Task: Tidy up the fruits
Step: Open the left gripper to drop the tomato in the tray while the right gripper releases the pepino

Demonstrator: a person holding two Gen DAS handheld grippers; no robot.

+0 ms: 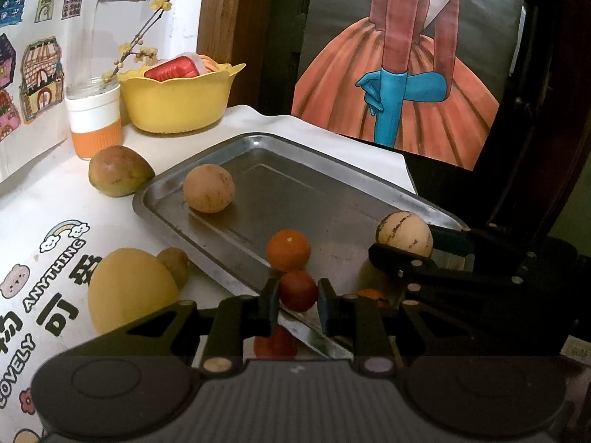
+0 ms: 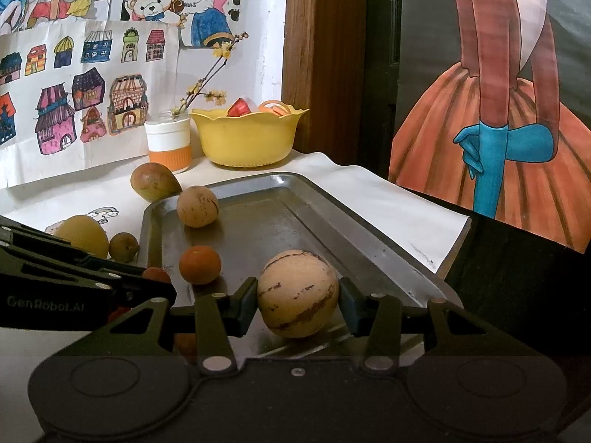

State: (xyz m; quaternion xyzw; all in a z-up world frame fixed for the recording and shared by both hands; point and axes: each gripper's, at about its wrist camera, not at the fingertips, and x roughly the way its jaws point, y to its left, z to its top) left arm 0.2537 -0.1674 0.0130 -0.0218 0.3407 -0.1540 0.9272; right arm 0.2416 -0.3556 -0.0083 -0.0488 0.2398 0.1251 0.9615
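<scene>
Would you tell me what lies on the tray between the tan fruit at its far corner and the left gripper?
An orange sits there, shown in the left wrist view.

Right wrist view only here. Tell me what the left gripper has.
Observer: The left gripper is shut on a small red fruit, one pad on each side.
Operator: Say where it is.
Observer: Over the near rim of the tray, just in front of the orange. The rim shows its reflection below.
</scene>
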